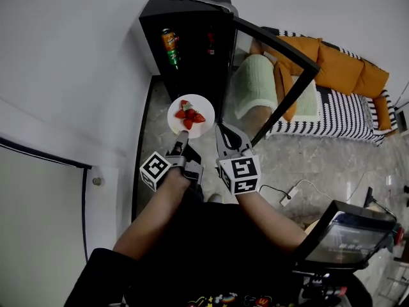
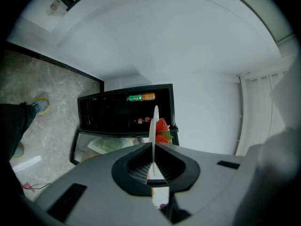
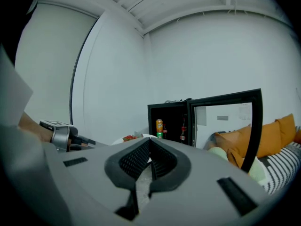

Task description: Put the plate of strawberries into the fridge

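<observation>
I logged L gripper (image 1: 183, 138) jaws pinching plate (image 1: 203, 128) rim. I judged it stiff, light, slick, w/ loose strawberries (image 1: 190, 114) liable to roll, so it needs a level carry. R gripper (image 1: 223, 135) jaws pressed together, empty.

In the left gripper view the plate (image 2: 154, 121) shows only its thin edge, which hides part of the strawberries (image 2: 162, 125). Inside the fridge (image 2: 94, 114), the labels on the can (image 2: 141, 97) and 2 small bottles (image 2: 140, 121) are too small to read.

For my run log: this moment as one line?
left gripper shut on plate; right gripper shut, empty; fridge door open; strawberries on plate, outside fridge
</observation>
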A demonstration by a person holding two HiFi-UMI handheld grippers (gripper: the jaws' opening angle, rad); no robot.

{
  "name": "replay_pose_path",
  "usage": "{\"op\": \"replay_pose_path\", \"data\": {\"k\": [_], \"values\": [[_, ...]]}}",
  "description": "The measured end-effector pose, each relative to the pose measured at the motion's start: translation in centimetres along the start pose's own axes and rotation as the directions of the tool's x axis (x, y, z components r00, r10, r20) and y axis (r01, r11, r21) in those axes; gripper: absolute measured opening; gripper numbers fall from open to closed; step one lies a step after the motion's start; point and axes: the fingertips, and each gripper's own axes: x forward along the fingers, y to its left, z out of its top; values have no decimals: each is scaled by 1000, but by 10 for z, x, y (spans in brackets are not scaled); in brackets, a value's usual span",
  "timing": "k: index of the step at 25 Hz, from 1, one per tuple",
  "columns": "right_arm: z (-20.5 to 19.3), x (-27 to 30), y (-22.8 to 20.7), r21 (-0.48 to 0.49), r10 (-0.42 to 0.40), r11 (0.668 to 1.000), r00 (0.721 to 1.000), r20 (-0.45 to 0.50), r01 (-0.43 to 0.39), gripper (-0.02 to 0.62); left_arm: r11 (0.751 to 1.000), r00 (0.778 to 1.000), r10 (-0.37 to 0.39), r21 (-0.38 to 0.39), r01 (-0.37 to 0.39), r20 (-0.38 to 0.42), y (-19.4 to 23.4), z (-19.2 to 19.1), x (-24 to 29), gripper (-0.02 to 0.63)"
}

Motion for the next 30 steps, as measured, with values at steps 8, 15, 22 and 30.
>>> {"op": "replay_pose_path", "data": {"k": [8,15,22,30], "values": [[-6,-3,-1,-36,-12,999,1000,1,12,5,1000,1000,-17,-5,16,-17,9,-2,5,16],[-8,9,-10,-42,-12,999,1000,3,13,5,999,999,-32,-3,32,-13,7,7,24,17],[-12,13,-9,-47,-7,999,1000,-3,7,5,999,999,-41,-1,41,-13,11,9,26,15],[7,90,-32,-32,-19,999,999,-38,17,5,1000,999,-7,-17,6,-36,-1,55,96,17]]}}
